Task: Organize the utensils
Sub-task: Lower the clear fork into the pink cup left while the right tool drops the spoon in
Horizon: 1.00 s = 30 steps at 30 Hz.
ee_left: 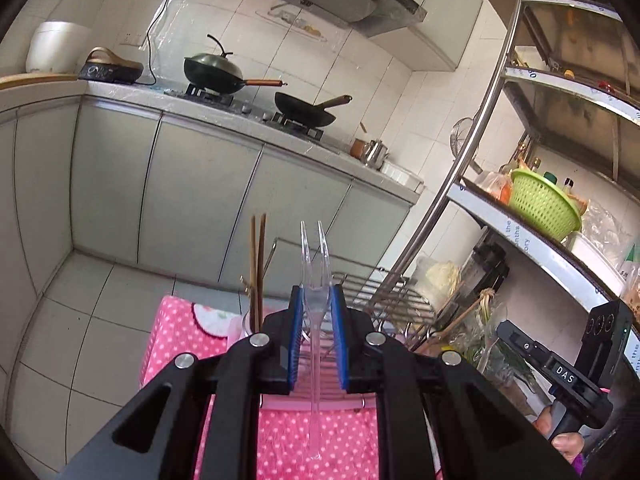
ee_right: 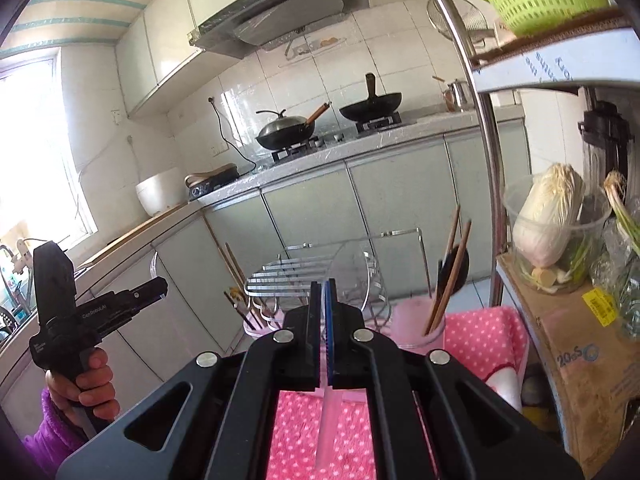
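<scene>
we are clamping a clear plastic fork (ee_left: 315, 280) between the blue pads of our left gripper (ee_left: 316, 296), tines pointing away above the pink dotted cloth (ee_left: 320, 432). our right gripper (ee_right: 325, 292) is pinching, jaws closed, a thin clear utensil (ee_right: 328, 420) whose handle is hanging below; wooden chopsticks (ee_right: 448, 276) are standing in a pink cup (ee_right: 416, 320) beside the wire rack (ee_right: 316, 276).

I am seeing the wire rack (ee_right: 320, 276) sitting on the table cloth (ee_right: 480, 336) between two cups, chopsticks (ee_right: 448, 276) standing in the right-hand cup (ee_right: 420, 328), the stove counter (ee_right: 320, 160) lying behind.
</scene>
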Motion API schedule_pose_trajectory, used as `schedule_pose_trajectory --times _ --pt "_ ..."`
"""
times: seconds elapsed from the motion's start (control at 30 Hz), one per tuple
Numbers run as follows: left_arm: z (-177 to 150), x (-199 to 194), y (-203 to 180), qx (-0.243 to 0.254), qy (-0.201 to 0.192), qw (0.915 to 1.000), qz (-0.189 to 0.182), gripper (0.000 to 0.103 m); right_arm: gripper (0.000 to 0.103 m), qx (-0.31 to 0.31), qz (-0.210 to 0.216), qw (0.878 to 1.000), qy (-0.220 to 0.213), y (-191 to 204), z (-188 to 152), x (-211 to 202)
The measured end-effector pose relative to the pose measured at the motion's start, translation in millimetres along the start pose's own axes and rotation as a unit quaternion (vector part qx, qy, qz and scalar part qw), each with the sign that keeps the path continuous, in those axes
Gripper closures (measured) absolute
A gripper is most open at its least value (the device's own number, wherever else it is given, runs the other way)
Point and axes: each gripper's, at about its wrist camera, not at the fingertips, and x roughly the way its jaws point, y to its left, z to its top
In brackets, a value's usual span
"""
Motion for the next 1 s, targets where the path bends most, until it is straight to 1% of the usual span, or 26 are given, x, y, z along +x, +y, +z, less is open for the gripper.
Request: schedule_pose_trajectory --times 0.13,0.27,0.33,0.47,0.63,0.77,0.87,1.0 --pt "32 -3 -12 0.007 -0.035 0.9994 -0.005 0.090 0.101 -0.020 -0.003 0.999 -0.038 2 29 -3" --pt "55 2 -18 0.020 -0.068 0.9975 0.004 0.090 0.101 -0.039 -0.016 0.997 -0.069 -2 50 3" --pt "62 6 -19 0.026 -0.079 0.9964 0.013 0.090 0.101 -0.052 -0.026 0.995 -0.079 -3 55 11" --pt "70 23 -13 0.027 -0.087 0.9955 0.024 0.090 0.101 -0.076 -0.047 0.991 -0.095 -11 55 30" --pt "65 52 -5 0.037 -0.087 0.9943 0.049 0.090 0.101 -0.106 -0.069 0.987 -0.100 -18 46 57" --pt "55 75 2 0.043 -0.076 0.9945 0.057 0.090 0.101 -0.129 -0.086 0.984 -0.088 -23 31 75" --pt "41 89 4 0.053 -0.069 0.9942 0.064 0.090 0.101 -0.134 -0.088 0.981 -0.105 -24 24 72" --pt "25 105 5 0.059 -0.053 0.9941 0.073 0.090 0.101 -0.140 -0.092 0.979 -0.113 -25 24 72"
